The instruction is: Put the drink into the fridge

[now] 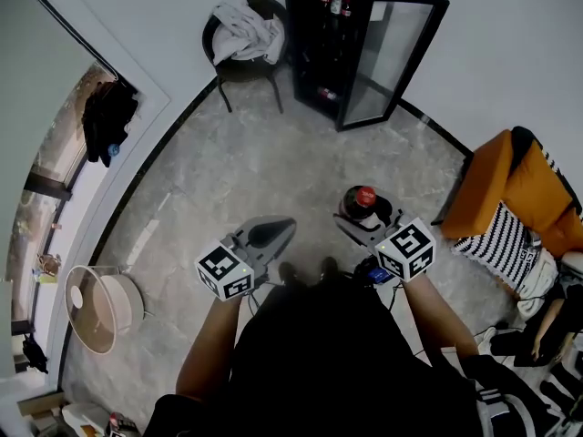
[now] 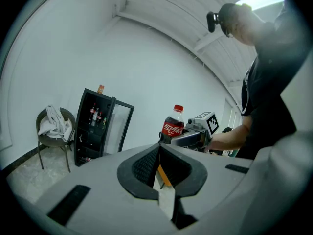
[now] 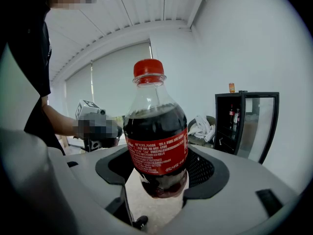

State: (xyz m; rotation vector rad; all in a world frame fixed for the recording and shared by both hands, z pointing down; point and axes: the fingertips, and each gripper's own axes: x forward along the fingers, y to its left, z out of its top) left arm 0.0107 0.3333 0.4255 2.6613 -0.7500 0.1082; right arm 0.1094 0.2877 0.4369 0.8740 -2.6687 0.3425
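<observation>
Closest in, the person's black shirt (image 1: 319,353) fills the bottom of the head view, with both forearms reaching out. At 1 o'clock the right gripper (image 1: 361,218) has its jaws clamped round the lower body of the cola bottle (image 1: 363,198). It is held upright, I'd say so it can stand on a shelf. At 11 o'clock the left gripper (image 1: 270,233) has its jaws together and empty. Well ahead at 12 o'clock the fridge (image 1: 321,44) stands with its glass door (image 1: 393,57) open, ready to take the bottle.

You stand on a grey stone floor (image 1: 237,171) between white walls (image 1: 164,16), a draped chair (image 1: 241,69) ahead, an orange sofa (image 1: 496,185) at your right.
</observation>
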